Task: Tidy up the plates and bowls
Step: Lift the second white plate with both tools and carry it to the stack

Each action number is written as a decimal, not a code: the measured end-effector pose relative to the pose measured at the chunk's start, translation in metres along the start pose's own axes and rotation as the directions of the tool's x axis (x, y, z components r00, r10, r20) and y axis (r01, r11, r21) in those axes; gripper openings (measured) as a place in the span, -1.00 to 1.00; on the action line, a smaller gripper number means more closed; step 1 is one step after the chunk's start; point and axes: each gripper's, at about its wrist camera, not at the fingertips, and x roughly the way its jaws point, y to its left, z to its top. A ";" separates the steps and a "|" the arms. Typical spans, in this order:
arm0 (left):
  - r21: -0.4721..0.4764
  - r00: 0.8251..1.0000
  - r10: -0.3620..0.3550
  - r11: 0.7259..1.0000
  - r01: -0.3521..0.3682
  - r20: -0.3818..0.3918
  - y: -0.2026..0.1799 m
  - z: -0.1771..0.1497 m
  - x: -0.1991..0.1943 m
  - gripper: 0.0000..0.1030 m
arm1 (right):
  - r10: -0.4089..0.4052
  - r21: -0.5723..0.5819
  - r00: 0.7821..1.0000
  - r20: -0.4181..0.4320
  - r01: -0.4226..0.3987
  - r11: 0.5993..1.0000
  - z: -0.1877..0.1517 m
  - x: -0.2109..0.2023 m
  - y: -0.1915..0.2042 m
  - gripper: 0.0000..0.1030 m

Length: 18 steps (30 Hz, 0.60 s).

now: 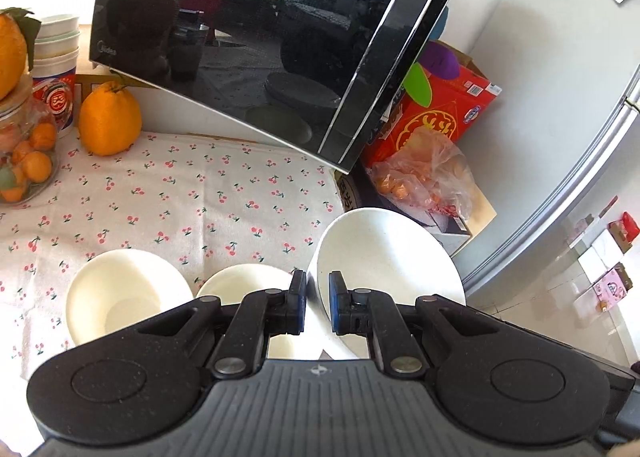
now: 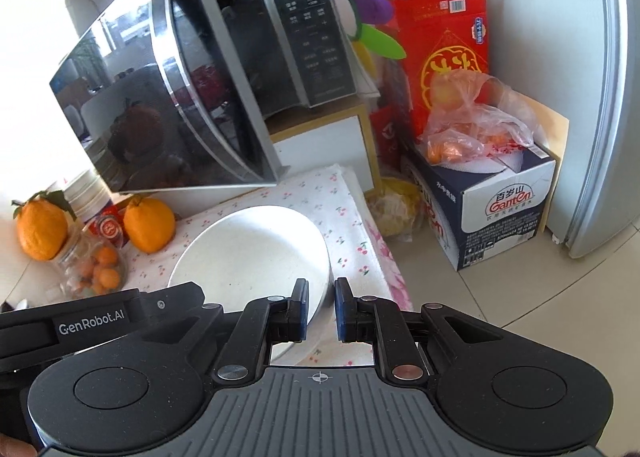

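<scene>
So, taking the microwave door (image 1: 256,41) as the reference, since it hangs open over the cherry-print table (image 1: 168,197): off to its left sits a jar of small oranges (image 1: 24,161) with a big orange (image 1: 110,119) just beside it. Below the door, near the camera, two cream bowls (image 1: 120,293) sit side by side on the cloth. The left gripper (image 1: 317,303) is pinched down narrow on the rim of a big white bowl (image 1: 384,257), which is tilted up below the door's right corner. From the other camera, the right gripper (image 2: 321,307) is clamped narrow on that same bowl's rim too. Right of the door there's a red box (image 1: 444,113) and a bag of oranges (image 2: 472,133).
</scene>
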 end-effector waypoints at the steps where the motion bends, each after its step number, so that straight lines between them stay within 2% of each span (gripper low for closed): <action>1: 0.003 1.000 0.005 1.000 -0.005 -0.001 0.003 -0.004 -0.007 -0.80 | 0.020 -0.008 1.000 -0.015 -0.020 1.000 -0.005 -0.003 0.003 -0.72; 7: 0.019 0.998 0.043 0.999 -0.042 -0.042 0.023 -0.029 -0.035 -0.80 | 0.073 -0.083 0.991 -0.108 -0.082 0.993 -0.036 -0.011 0.025 -0.72; 11: -0.021 0.993 0.041 0.999 -0.044 -0.112 0.042 -0.048 -0.038 -0.80 | 0.082 -0.148 0.984 -0.155 -0.106 0.983 -0.052 -0.011 0.039 -0.72; 16: -0.047 0.984 0.037 0.998 -0.046 -0.175 0.058 -0.070 -0.038 -0.80 | 0.069 -0.221 0.974 -0.216 -0.117 0.968 -0.070 -0.007 0.053 -0.68; 18: -0.034 0.983 0.049 0.998 -0.055 -0.175 0.060 -0.076 -0.042 -0.80 | 0.047 -0.252 0.970 -0.240 -0.109 0.962 -0.079 -0.004 0.058 -0.67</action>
